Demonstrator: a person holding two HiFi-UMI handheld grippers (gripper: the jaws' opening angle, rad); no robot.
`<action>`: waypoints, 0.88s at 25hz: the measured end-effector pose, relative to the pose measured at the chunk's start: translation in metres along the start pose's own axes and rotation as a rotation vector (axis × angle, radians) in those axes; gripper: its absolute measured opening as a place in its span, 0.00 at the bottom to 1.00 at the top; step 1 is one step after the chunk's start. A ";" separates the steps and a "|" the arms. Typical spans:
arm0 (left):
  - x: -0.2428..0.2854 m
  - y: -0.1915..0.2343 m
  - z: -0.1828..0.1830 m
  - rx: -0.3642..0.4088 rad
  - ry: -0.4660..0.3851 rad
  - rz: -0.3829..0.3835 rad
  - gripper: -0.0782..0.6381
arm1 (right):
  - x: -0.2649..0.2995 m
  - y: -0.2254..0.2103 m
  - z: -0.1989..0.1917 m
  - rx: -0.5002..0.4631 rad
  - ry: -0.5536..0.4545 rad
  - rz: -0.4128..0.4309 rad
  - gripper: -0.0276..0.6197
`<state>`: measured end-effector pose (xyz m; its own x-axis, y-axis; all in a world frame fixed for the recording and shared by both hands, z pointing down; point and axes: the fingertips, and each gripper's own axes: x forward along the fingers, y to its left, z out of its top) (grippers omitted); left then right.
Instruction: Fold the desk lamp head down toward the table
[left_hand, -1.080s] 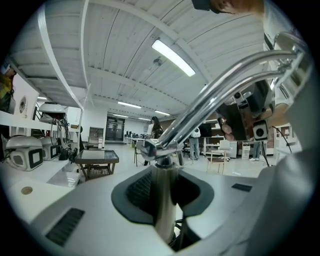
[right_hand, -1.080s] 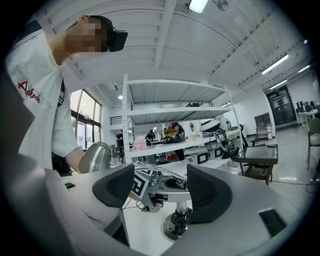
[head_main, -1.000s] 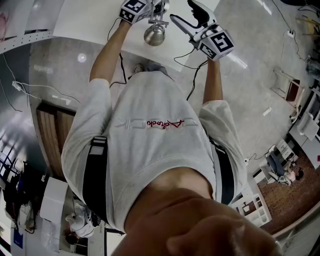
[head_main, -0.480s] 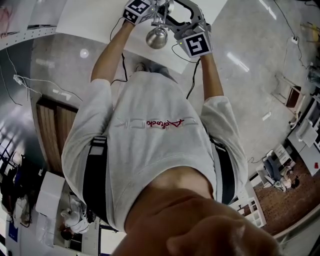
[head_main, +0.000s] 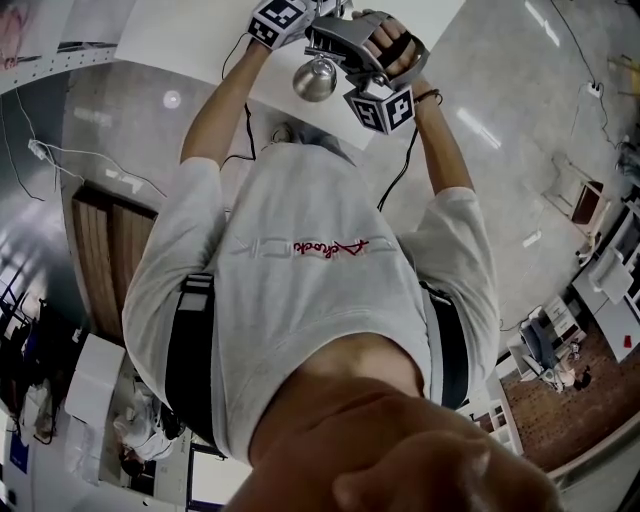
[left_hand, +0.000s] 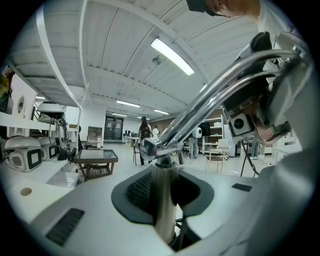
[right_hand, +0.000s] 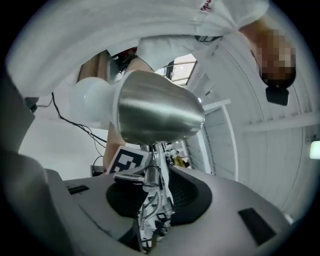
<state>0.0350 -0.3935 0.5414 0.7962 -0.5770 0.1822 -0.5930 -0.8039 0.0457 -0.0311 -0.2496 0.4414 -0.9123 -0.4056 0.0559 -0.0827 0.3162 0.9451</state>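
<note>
Large open lab hall: ceiling strip lights (left_hand: 172, 56), shelving (left_hand: 215, 130), a low table (left_hand: 95, 157), polished grey floor (head_main: 520, 90).

My right tool (head_main: 322, 32) has swung in from the side, where it hung clear of the lamp head (head_main: 314, 80), and now sits right against the lamp, just above that head. It rolled on the way, so its marker cube (head_main: 381, 106) now hangs below my hand (head_main: 395, 48). Its jaws, wide apart a second ago, have just been closing, and the lamp neck (right_hand: 152, 175) now stands pinched between them.
</note>
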 end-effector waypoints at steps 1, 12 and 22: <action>0.000 0.000 0.000 0.001 0.001 0.000 0.26 | 0.000 0.000 0.001 -0.023 0.001 -0.013 0.18; 0.000 0.000 -0.001 -0.002 0.002 -0.003 0.26 | 0.001 0.001 0.003 -0.084 -0.006 -0.067 0.11; -0.001 0.000 -0.001 -0.015 -0.002 -0.020 0.26 | 0.000 0.011 0.006 -0.127 -0.035 -0.042 0.11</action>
<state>0.0344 -0.3928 0.5425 0.8078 -0.5614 0.1795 -0.5790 -0.8128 0.0635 -0.0347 -0.2407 0.4497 -0.9229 -0.3850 0.0058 -0.0720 0.1875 0.9796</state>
